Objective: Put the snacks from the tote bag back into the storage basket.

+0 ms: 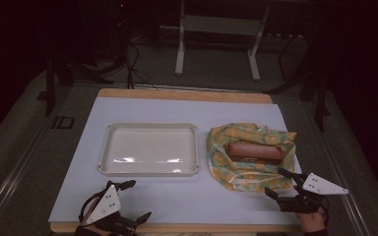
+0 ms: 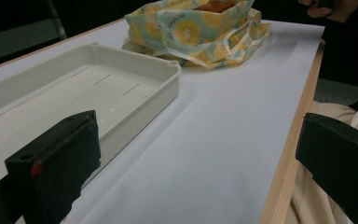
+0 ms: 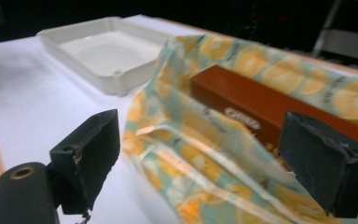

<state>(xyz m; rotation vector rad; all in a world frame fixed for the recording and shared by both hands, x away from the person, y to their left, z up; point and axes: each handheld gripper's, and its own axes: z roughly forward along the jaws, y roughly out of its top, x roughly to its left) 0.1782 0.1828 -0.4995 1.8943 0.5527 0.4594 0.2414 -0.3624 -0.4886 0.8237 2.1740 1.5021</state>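
A long brown box (image 1: 254, 151) (image 3: 261, 109) lies on a crumpled yellow and pale green patterned wrap (image 1: 248, 155) (image 3: 200, 154) (image 2: 196, 30) at the right of the white mat. My right gripper (image 1: 280, 183) (image 3: 205, 163) hovers open at the wrap's near right edge; its jaws straddle the cloth without pressing on it. A shallow white tray (image 1: 150, 169) (image 2: 135, 91) (image 3: 116, 77) sits empty at the mat's centre left. My left gripper (image 1: 135, 200) (image 2: 191, 163) stands open near the table's front edge, below the tray, with nothing between its jaws.
The white mat (image 1: 187, 196) covers a wooden table (image 1: 187, 94) whose front edge (image 2: 284, 177) runs close to my left gripper. Beyond the table the dark floor holds cables and a white metal stand (image 1: 216, 44).
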